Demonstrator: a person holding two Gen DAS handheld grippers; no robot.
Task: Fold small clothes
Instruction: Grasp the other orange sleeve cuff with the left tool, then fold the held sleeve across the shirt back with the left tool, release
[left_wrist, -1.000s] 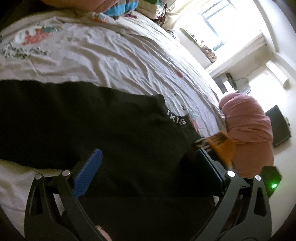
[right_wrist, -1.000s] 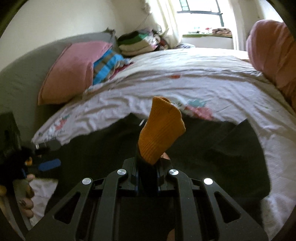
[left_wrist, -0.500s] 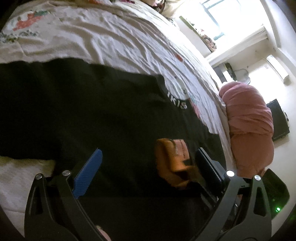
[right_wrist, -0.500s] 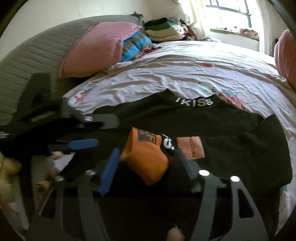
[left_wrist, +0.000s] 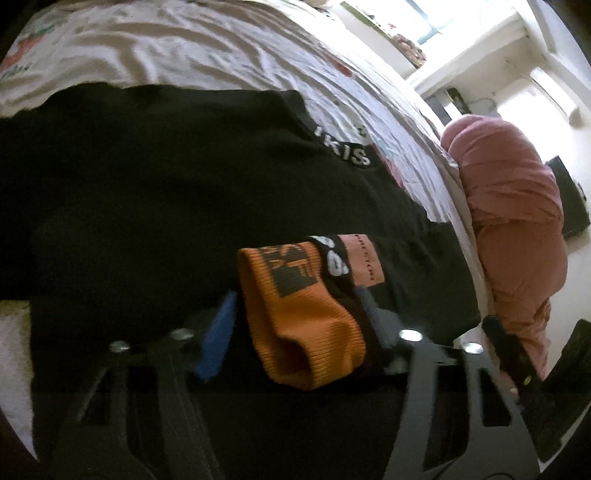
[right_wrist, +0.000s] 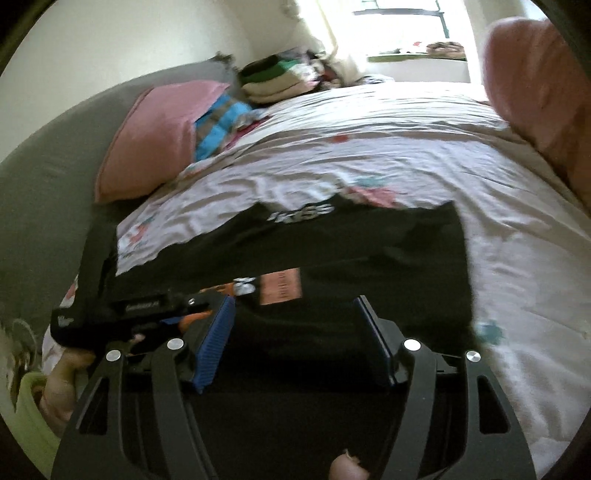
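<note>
An orange sock (left_wrist: 306, 314) with black lettering and a pink label lies on a black garment (left_wrist: 166, 192) spread over the bed. My left gripper (left_wrist: 299, 332) has its blue-padded fingers on either side of the folded sock, closing on it. In the right wrist view my right gripper (right_wrist: 295, 339) is open and empty, held just above the black garment (right_wrist: 351, 251). The sock (right_wrist: 273, 291) shows there just ahead, partly hidden by the left gripper (right_wrist: 147, 306).
A white printed bedsheet (right_wrist: 369, 158) covers the bed. A pink pillow (right_wrist: 159, 136) and folded clothes (right_wrist: 280, 81) sit by the grey headboard. A rolled pink blanket (left_wrist: 517, 229) lies at the bed's right edge.
My right gripper held the sock upright, then opened, let it go and drew back. My left gripper moved in and narrowed around the sock lying on the black garment.
</note>
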